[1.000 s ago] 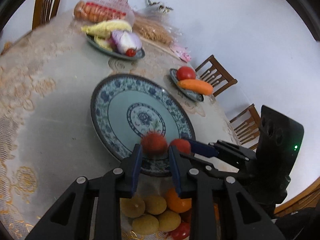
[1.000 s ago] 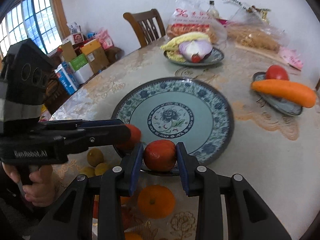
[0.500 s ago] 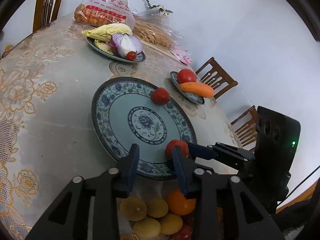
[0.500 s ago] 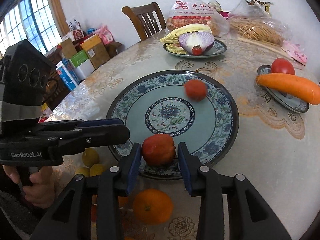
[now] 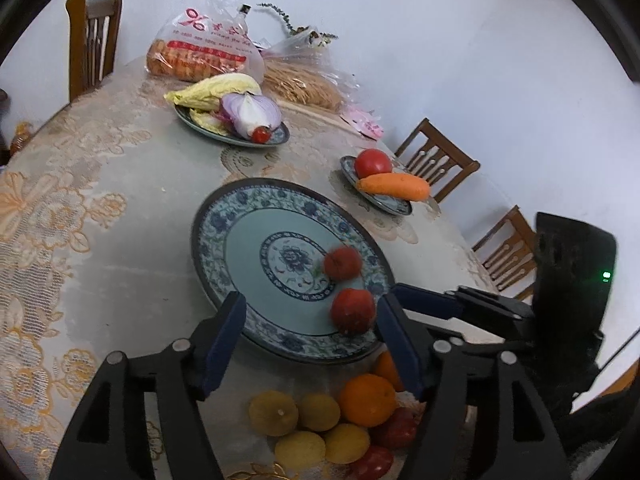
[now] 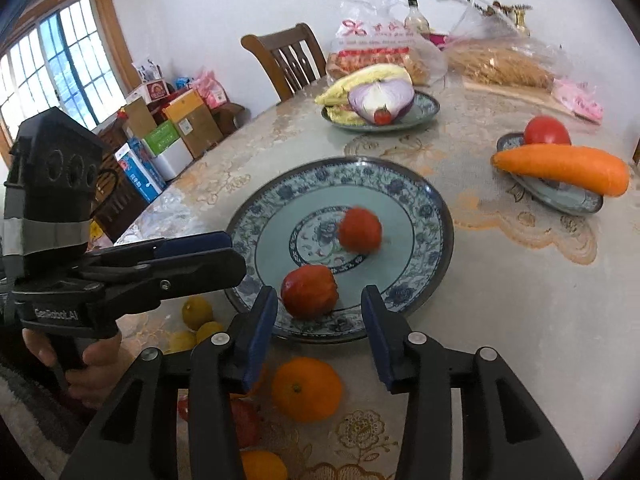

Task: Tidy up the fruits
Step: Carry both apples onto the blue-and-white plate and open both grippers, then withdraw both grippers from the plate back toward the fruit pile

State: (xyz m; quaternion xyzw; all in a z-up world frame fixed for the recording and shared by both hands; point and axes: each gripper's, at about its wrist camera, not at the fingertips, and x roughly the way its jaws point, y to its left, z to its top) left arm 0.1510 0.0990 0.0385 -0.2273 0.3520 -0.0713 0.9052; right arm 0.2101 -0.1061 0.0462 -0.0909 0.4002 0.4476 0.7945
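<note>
- Loose pile on the tablecloth nearest the person: oranges (image 6: 306,388), yellow fruits (image 5: 306,426), a few red ones. These are not yet sorted.
- Left gripper (image 5: 310,334): jaws have just been opening, now spread wide with nothing between them, hanging over the near rim of the big plate (image 5: 212,248).
- Right gripper (image 6: 318,328): pads apart, near red fruit (image 6: 310,290) sits between them but untouched, resting on the plate.
- Far red fruit (image 6: 360,229) is blurred near the plate centre, probably rolling.
- My read: release step. Back both grippers straight off, no sideways nudge, and let the roller settle before fetching the next fruit.
- Both grippers tilt downward toward the plate, side by side; a hand (image 6: 86,364) grips the left handle.
</note>
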